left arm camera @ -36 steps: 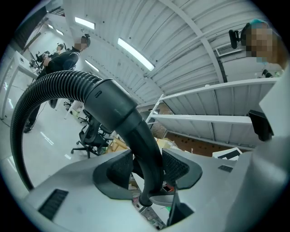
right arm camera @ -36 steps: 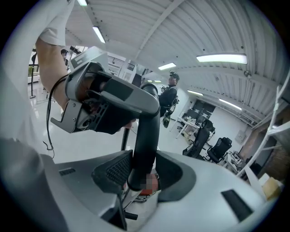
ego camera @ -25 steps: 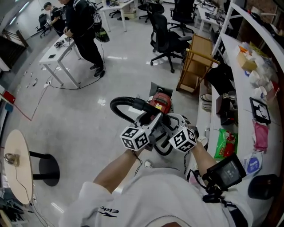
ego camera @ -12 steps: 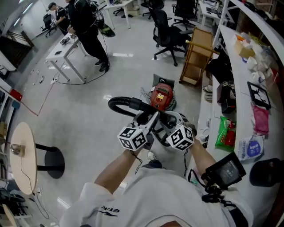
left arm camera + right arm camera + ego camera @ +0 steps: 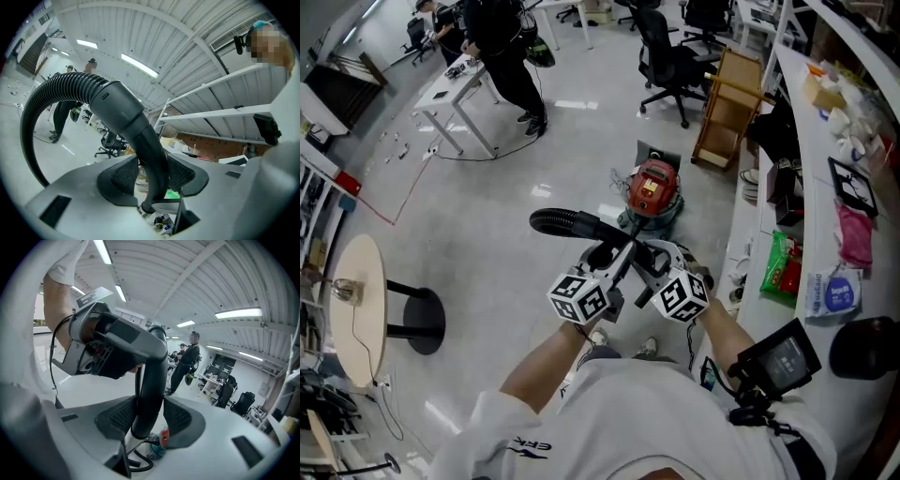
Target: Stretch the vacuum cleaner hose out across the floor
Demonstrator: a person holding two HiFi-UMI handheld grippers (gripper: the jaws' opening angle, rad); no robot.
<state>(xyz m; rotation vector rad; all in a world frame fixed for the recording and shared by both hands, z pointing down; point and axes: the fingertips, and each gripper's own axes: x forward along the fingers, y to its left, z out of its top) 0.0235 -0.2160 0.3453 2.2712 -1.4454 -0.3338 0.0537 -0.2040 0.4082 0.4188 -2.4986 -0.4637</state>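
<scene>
The red vacuum cleaner (image 5: 654, 187) stands on the floor ahead of me. Its black ribbed hose (image 5: 555, 221) arches to the left and ends in a dark grey handle tube (image 5: 619, 246). Both grippers meet on that tube, side by side. My left gripper (image 5: 611, 269) is shut on it; in the left gripper view the tube (image 5: 140, 131) runs down between the pads and the hose (image 5: 37, 108) loops off to the left. My right gripper (image 5: 647, 270) is shut on the tube (image 5: 152, 380) too, with the left gripper's body (image 5: 108, 350) just beyond.
A white counter (image 5: 811, 169) with packets and a black frame runs along the right. A wooden rack (image 5: 727, 103) and office chairs (image 5: 670, 56) stand behind the vacuum. A person (image 5: 511, 52) stands at a white desk (image 5: 455, 94) far left. A round table (image 5: 354, 314) is at the near left.
Both grippers have drawn back together with the handle tube. The vacuum cleaner now sits farther ahead of them, and more hose shows between.
</scene>
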